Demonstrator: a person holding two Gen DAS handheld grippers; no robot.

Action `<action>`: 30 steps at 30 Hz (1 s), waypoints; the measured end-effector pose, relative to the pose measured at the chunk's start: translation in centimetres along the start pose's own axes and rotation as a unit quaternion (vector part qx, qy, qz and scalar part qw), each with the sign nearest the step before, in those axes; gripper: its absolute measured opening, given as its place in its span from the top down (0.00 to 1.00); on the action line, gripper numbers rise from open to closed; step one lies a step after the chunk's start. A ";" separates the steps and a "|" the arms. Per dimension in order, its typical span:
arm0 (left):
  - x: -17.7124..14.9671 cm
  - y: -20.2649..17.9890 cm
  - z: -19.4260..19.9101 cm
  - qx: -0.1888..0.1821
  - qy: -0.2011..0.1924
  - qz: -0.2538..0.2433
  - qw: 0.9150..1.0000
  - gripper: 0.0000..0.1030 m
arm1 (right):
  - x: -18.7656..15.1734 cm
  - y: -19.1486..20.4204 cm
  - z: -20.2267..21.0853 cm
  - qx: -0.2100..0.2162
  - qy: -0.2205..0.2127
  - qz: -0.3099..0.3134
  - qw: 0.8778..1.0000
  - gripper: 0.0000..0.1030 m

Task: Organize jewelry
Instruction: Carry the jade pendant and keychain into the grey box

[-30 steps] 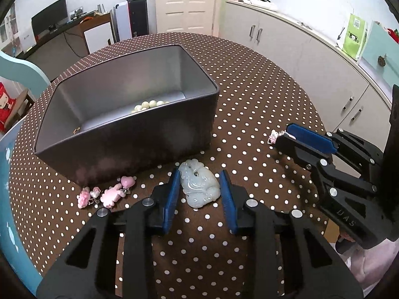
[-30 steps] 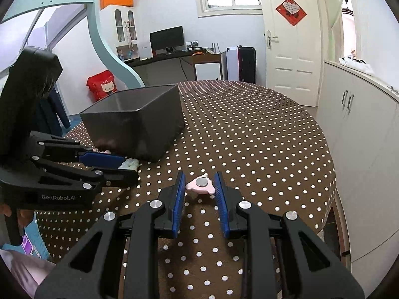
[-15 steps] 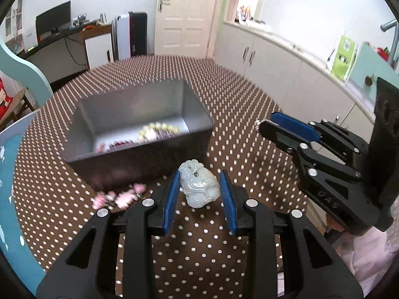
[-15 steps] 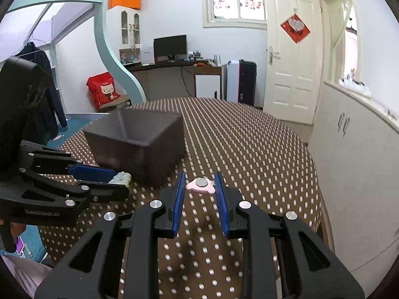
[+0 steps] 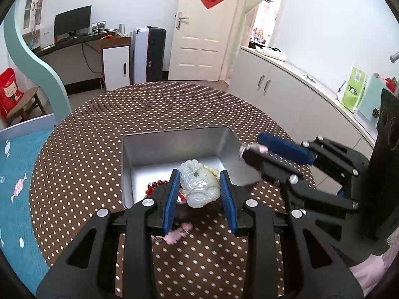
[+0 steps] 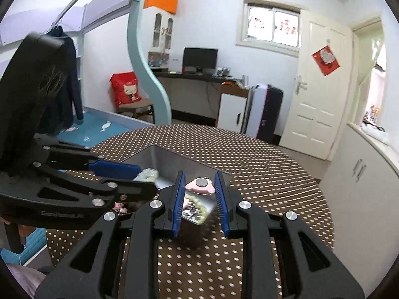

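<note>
Left wrist view shows the left tool pinching a pale green carved stone between its blue pads. The stone hangs in the air over the open metal box. Some beads and red bits lie inside the box. A small pink charm lies on the tabletop, just in front of the box. The tabletop is brown with white dots. The right tool comes in from the right side, near the box's right edge.

Right wrist view shows the right tool pinching a little pink piece with a round silver middle. It is up in the air over the near corner of the box. The left tool reaches in from the left with the stone in its tips.
</note>
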State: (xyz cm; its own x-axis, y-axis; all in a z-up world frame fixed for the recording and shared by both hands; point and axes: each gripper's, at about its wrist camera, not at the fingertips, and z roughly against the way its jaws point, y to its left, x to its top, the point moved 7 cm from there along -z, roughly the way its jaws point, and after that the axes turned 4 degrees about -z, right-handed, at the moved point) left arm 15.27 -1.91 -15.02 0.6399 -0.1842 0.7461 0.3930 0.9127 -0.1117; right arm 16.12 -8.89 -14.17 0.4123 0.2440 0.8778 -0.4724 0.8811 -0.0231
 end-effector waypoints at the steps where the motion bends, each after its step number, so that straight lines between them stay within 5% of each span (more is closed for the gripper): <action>1: 0.1 0.1 -0.3 0.000 0.001 0.002 1.000 0.68 | -0.2 0.0 -0.7 0.006 0.014 -0.004 1.000 0.78; 30: 0.8 1.7 -5.0 0.023 0.047 0.016 0.999 0.68 | -1.7 -2.6 -2.1 -0.039 0.075 -0.065 0.994 0.70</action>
State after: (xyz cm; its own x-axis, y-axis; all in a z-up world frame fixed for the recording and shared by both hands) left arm 19.72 -2.32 -17.93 0.7115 -0.1855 0.6778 0.3422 0.9339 -0.1036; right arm 18.31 -10.75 -16.66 0.5804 0.1788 0.7945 -0.3482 0.9364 0.0437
